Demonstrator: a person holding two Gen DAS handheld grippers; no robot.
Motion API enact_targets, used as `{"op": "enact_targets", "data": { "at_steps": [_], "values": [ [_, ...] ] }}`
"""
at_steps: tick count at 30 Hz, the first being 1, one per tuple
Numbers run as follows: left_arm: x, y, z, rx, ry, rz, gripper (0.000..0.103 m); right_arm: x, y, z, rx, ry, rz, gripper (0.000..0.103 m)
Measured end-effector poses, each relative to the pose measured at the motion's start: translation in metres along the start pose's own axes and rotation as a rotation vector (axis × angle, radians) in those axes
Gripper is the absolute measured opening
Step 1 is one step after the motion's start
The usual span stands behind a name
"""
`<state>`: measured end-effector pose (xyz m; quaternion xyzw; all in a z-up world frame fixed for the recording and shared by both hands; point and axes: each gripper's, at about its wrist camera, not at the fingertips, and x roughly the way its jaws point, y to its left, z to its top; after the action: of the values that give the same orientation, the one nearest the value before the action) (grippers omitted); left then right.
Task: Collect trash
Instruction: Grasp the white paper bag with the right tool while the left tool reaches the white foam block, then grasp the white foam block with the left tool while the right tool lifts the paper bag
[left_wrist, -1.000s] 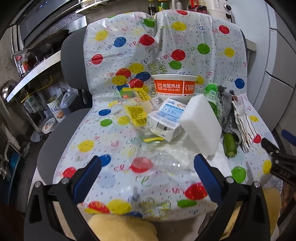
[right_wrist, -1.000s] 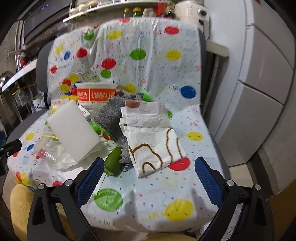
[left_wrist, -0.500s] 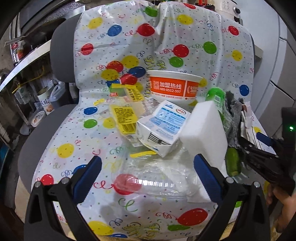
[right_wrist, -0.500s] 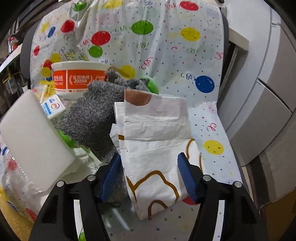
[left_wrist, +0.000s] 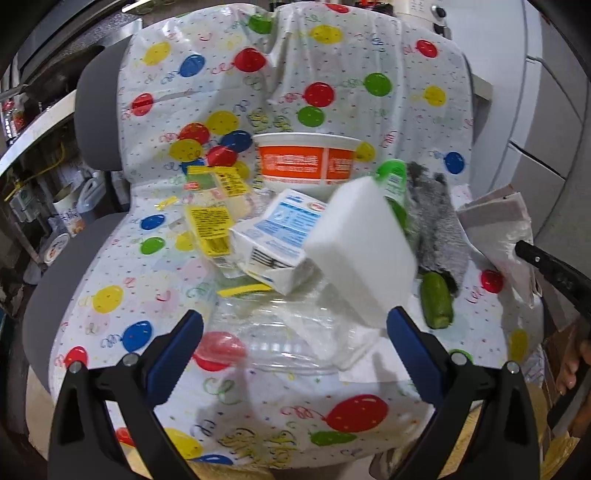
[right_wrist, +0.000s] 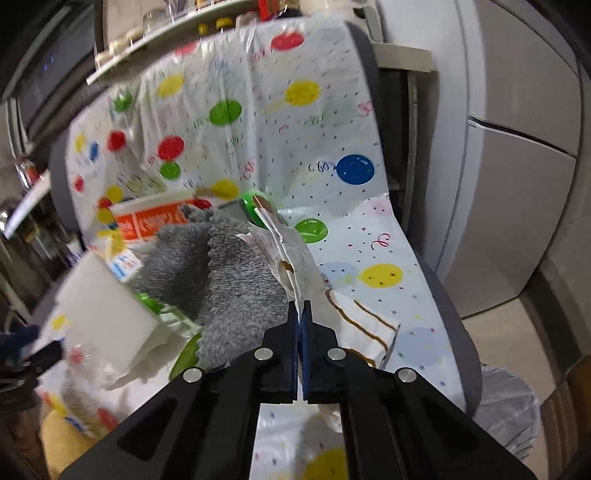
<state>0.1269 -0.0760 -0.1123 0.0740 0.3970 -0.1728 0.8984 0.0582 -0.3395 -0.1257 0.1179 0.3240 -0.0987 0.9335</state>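
I saw the white paper bag (right_wrist: 291, 254) with brown looping lines pinched edge-on and lifted off the balloon-print cover. The orange bowl (left_wrist: 308, 162) stood upright at the back, the torn carton (left_wrist: 275, 240) lay tilted, and a clear plastic container (left_wrist: 291, 339) lay nearest me.

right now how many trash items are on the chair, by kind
paper: 3 (paper bag, carton, bowl)
plastic: 3 (clear tray, yellow wrappers, green bottle)
soft: 2 (sponge, grey cloth)
food: 1 (cucumber)
total: 9
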Motion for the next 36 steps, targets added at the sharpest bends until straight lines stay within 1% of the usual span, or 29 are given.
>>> {"op": "enact_targets", "data": {
  "at_steps": [2,5,7,9,10,11,14,15,16,17,19,22,27,30,31,34,36],
  "values": [
    [0.000,-0.002,0.000,-0.011,-0.007,-0.014,0.097,-0.018,-0.002,-0.006,-0.003,-0.030,0.022,0.001],
    [0.005,-0.003,0.005,-0.054,-0.012,-0.059,0.097,-0.038,-0.001,-0.016,-0.002,-0.061,0.055,0.001],
    [0.013,-0.007,0.012,-0.067,-0.008,-0.082,0.097,-0.043,0.002,-0.022,-0.011,-0.061,0.075,0.001],
    [0.019,-0.011,0.019,-0.061,-0.013,-0.087,0.097,-0.043,0.004,-0.025,-0.027,-0.055,0.078,0.001],
    [0.024,-0.013,0.026,-0.056,-0.021,-0.084,0.095,-0.043,0.005,-0.027,-0.031,-0.052,0.080,0.001],
    [0.026,-0.014,0.028,-0.052,-0.025,-0.078,0.092,-0.043,0.004,-0.029,-0.031,-0.049,0.085,0.001],
    [0.040,-0.020,0.039,-0.018,-0.022,-0.068,0.077,-0.041,0.001,-0.030,-0.021,-0.040,0.096,0.001],
    [0.043,-0.020,0.040,-0.009,-0.012,-0.063,0.066,-0.041,-0.001,-0.031,-0.019,-0.039,0.099,0.001],
    [0.045,-0.021,0.042,-0.002,-0.003,-0.067,0.057,-0.041,-0.002,-0.031,-0.017,-0.039,0.102,0.001],
    [0.045,-0.021,0.042,-0.002,-0.004,-0.075,0.056,-0.043,-0.002,-0.032,-0.016,-0.042,0.103,0.001],
    [0.039,-0.021,0.039,0.001,-0.024,-0.094,0.046,-0.046,-0.003,-0.031,-0.013,-0.053,0.108,0.001],
    [0.018,-0.024,0.036,0.034,-0.105,-0.102,0.039,-0.050,-0.005,-0.028,-0.006,-0.071,0.118,0.001],
    [-0.033,-0.027,0.043,0.013,-0.212,-0.141,0.038,-0.062,-0.018,-0.016,0.031,-0.109,0.134,0.001],
    [-0.065,-0.032,0.049,-0.012,-0.268,-0.146,0.038,-0.087,-0.027,-0.011,0.045,-0.159,0.111,0.001],
    [-0.076,-0.040,0.050,-0.017,-0.292,-0.155,0.038,-0.098,-0.032,-0.011,0.051,-0.178,0.098,0.001],
    [-0.095,-0.071,0.045,0.010,-0.323,-0.195,0.039,-0.128,-0.050,-0.015,0.065,-0.212,0.044,0.001],
    [-0.100,-0.105,0.036,0.033,-0.338,-0.243,0.039,-0.143,-0.065,-0.023,0.076,-0.222,-0.003,0.001]
  ]
}}
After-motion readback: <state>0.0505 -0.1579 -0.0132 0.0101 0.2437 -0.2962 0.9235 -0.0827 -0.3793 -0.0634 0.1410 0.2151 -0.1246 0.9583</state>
